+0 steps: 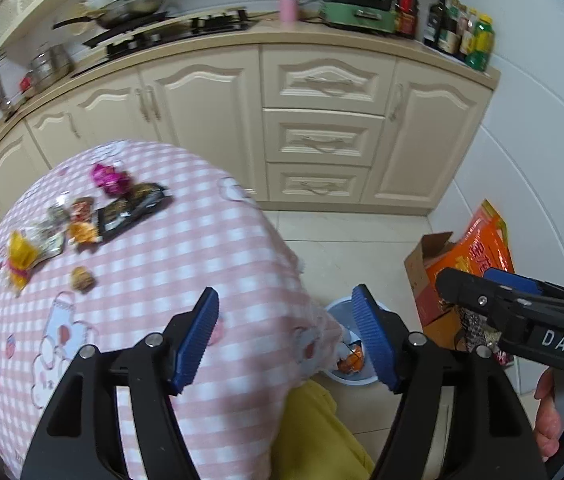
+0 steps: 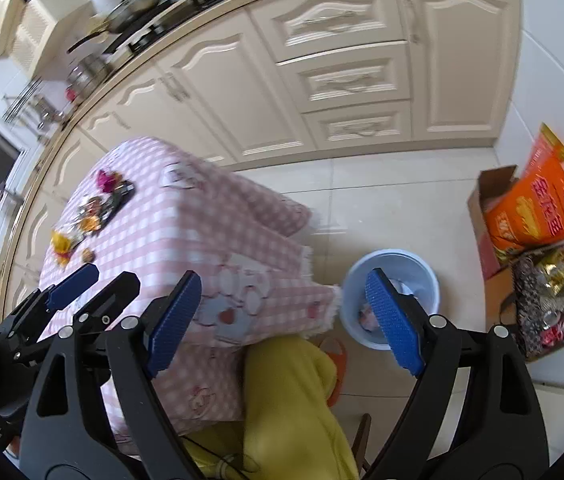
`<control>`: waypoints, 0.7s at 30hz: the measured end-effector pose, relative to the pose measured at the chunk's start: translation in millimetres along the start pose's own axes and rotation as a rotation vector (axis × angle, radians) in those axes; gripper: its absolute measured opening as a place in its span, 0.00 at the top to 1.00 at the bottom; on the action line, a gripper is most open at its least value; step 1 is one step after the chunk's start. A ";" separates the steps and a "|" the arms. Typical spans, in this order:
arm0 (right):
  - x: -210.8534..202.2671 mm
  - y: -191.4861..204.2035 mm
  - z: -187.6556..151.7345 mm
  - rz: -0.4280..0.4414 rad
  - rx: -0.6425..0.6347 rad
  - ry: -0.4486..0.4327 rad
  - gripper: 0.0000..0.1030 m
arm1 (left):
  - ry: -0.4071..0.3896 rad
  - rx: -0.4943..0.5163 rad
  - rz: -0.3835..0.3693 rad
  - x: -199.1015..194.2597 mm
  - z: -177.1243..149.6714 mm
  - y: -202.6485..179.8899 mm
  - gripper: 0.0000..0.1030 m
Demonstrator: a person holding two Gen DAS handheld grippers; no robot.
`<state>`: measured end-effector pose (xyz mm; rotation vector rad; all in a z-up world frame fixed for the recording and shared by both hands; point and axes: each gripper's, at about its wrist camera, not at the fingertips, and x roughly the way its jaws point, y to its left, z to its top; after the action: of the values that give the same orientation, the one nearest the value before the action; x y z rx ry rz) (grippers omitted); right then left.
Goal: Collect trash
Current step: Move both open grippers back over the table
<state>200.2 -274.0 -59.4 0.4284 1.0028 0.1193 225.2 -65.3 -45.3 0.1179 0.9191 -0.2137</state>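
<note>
Kitchen interior, daylit. Cream cabinets with arched panel doors run under a beige countertop; a stack of three drawers sits right of centre. On the counter: gas hob with a wok, pink utensil holder, green appliance, a cluster of bottles. White wall to the right. Pale tiled floor. Cardboard box stands against the wall.

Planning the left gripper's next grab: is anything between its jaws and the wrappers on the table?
Nothing visible. The left gripper is open and empty, and only bare checked tablecloth lies between it and the wrappers at the table's far left.
</note>
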 end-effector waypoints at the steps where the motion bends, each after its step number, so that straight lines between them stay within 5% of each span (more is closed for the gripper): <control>1: 1.6 7.5 0.8 0.005 -0.013 0.006 0.19 | -0.004 -0.011 0.008 -2.7 -0.6 6.3 0.33; 21: 78.1 207.4 -4.0 0.115 -0.335 0.167 0.19 | -0.049 -0.368 0.201 -49.7 -50.1 211.9 0.31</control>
<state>259.2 -61.2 -39.7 0.1703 1.0980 0.4258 206.5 156.9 -33.7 -0.1348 0.8772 0.1393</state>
